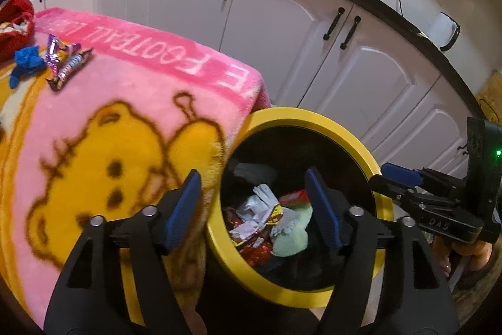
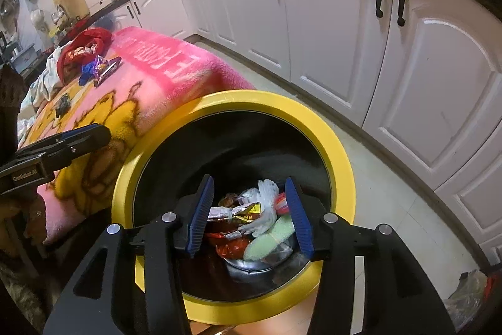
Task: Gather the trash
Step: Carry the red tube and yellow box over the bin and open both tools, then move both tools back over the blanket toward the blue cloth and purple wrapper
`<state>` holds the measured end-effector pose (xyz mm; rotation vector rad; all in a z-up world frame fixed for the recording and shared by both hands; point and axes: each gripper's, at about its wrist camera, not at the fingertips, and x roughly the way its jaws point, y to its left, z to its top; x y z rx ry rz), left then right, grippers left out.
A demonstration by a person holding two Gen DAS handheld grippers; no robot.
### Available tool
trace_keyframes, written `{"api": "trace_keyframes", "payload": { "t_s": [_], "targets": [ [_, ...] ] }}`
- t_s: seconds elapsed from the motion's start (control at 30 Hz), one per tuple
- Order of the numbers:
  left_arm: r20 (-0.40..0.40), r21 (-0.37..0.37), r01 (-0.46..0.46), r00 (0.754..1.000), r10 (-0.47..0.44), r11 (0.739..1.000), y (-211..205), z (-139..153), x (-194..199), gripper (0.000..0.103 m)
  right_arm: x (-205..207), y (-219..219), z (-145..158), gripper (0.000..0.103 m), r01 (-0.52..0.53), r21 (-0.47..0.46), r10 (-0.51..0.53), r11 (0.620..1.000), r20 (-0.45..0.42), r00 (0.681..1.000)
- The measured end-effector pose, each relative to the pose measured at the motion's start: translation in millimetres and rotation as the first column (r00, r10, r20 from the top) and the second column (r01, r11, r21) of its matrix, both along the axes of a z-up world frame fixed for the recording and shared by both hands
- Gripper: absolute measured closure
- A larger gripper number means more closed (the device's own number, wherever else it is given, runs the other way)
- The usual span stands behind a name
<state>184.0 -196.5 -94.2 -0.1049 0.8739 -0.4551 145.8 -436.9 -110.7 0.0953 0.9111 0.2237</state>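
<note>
— What do we have off to the left of our left gripper (image 1: 254, 206)?

— Up and left of it, on the pink blanket (image 1: 125, 102), we see a blue scrap (image 1: 26, 63), then two candy wrappers (image 1: 64, 60) just beside it, well apart from our fingers. A red cloth (image 1: 14, 27) lies at the far left edge.

— And the left gripper itself?

— Its jaws stand wide with nothing between the pads. Its left finger (image 1: 183, 209) hangs over the blanket's edge, the right one over the mouth of the yellow-rimmed bin (image 1: 317, 120).

— What lies below our claws?

— Trash (image 2: 251, 225): crumpled white paper, red wrappers and a pale green piece, all down inside the bin.

— And our right gripper (image 2: 249, 217)?

— It hangs right above the bin's opening, jaws partly apart, holding nothing; the trash shows through the gap, lower down. To its right we see white cabinets (image 2: 339, 30) and pale floor.
</note>
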Motion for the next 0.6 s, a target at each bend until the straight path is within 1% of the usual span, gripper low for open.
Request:
{"api": "trace_keyframes", "payload": {
  "t_s": [0.13,0.17,0.23,0.3,0.43,0.6],
  "targets": [
    [0.025,0.010,-0.027,0.999,0.027,1.000,7,8,-2,0.024,-1,2,8,0.055,0.000,0.005,0.000,1.000,0.018,1.000],
    [0.032,0.007,-0.033,0.999,0.033,0.999,10,11,-2,0.022,-2,3,11,0.053,-0.001,0.007,0.000,1.000,0.025,1.000],
    [0.047,0.001,-0.051,0.998,0.051,0.999,17,16,-5,0.015,-4,4,17,0.050,-0.003,0.005,0.003,1.000,0.040,0.999],
    [0.066,-0.004,-0.064,0.996,0.064,0.998,23,23,-8,0.011,-5,6,23,0.046,-0.004,0.007,0.004,1.000,0.058,0.998],
    [0.114,0.009,-0.098,0.989,0.097,0.995,36,38,-14,0.011,-7,14,37,0.043,-0.010,0.004,0.010,1.000,0.088,0.996],
    [0.162,0.002,-0.138,0.977,0.136,0.990,56,55,-24,0.011,-10,32,57,0.039,-0.039,-0.008,0.040,0.999,0.137,0.990]
  ]
}}
